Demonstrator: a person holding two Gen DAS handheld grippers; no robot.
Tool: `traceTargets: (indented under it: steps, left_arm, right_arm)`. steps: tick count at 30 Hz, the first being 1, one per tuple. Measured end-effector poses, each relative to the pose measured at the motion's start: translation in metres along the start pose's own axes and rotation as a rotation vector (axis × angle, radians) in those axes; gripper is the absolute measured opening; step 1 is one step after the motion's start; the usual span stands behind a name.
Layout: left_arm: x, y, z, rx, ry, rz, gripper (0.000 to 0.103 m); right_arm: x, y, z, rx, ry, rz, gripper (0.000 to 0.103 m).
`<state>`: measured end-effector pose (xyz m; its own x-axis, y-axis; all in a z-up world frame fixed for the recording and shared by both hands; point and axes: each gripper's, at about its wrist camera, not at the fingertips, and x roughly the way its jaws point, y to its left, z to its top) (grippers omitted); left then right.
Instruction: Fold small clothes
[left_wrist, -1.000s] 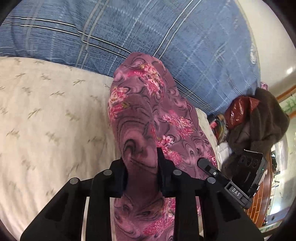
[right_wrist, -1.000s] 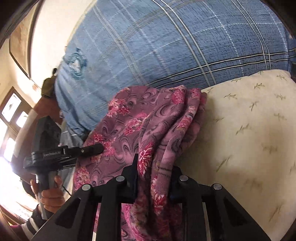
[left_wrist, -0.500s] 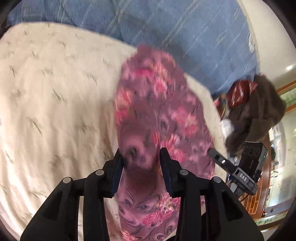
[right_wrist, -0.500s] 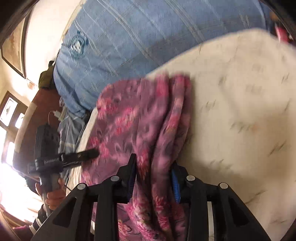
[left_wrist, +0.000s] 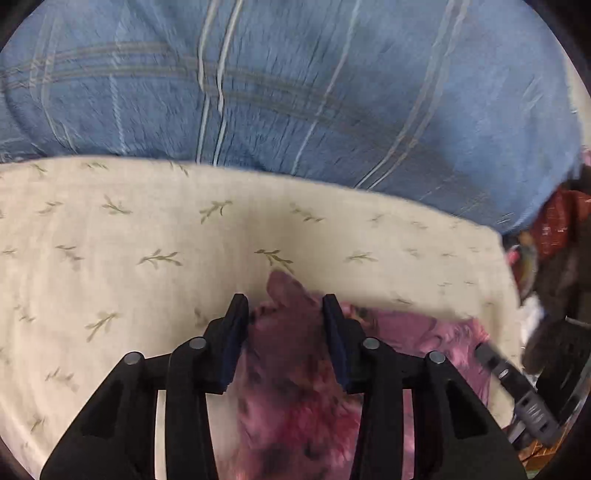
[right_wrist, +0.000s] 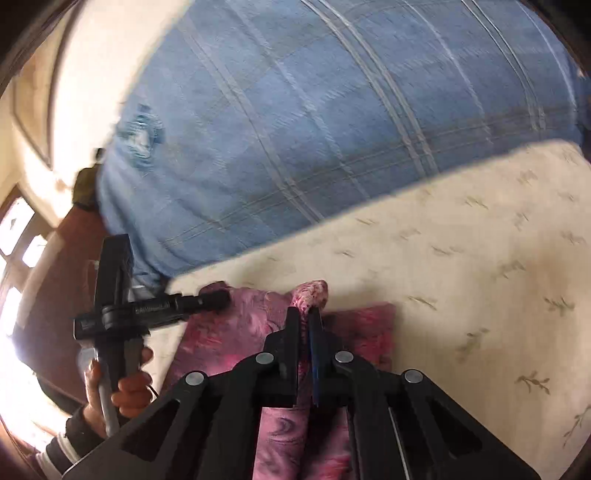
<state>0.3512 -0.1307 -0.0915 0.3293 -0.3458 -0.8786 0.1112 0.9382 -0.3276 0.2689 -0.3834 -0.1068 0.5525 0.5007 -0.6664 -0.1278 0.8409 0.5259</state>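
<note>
A purple-pink floral garment lies low on the cream leaf-print bedsheet. My left gripper has its jaws a cloth's width apart, with a bunch of the garment between them. In the right wrist view the garment lies folded over on the sheet. My right gripper is shut on a raised pinch of its edge. The left gripper also shows there, at the garment's far left corner, held by a hand.
A large blue plaid pillow lies along the back of the bed and also fills the right wrist view. Dark clothes and a red bag sit off the bed's right edge. A bright window is at left.
Both grippers have swung the garment down from hanging in the air onto the sheet. It now lies folded low in front of the jaws. The right jaws have closed tighter on it.
</note>
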Motion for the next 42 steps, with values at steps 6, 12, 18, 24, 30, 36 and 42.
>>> traceTargets:
  steps: [6,12,18,24,30,36,42]
  left_arm:
    - [-0.050,0.012,-0.012,0.027,-0.045,-0.087,0.039]
    - [-0.052,0.007,-0.065,0.116,0.006,-0.033,0.045]
    - [-0.095,0.037,-0.097,0.019,0.009,-0.140,0.055]
    - [-0.077,0.043,-0.132,-0.033,0.142,-0.352,0.083]
    - [-0.088,0.019,-0.134,-0.030,0.048,-0.243,0.026]
    - [-0.124,0.012,-0.152,0.029,-0.039,-0.144,0.023]
    - [-0.169,0.025,-0.162,0.026,-0.135,-0.109,0.023]
  right_arm:
    - [-0.047,0.002,-0.008,-0.009,-0.094,0.090,0.012]
    - [-0.020,0.020,-0.050,-0.142,0.086,0.008,0.007]
    - [-0.068,0.010,-0.067,0.012,-0.006,0.084,0.045]
    - [-0.056,-0.008,-0.103,0.100,0.053,0.215,0.061]
    - [-0.043,0.034,-0.104,-0.031,0.017,0.128,0.030]
    - [-0.065,0.060,-0.108,-0.068,-0.030,0.108,0.024]
    - [-0.077,0.100,-0.122,-0.124,-0.042,0.134,0.024]
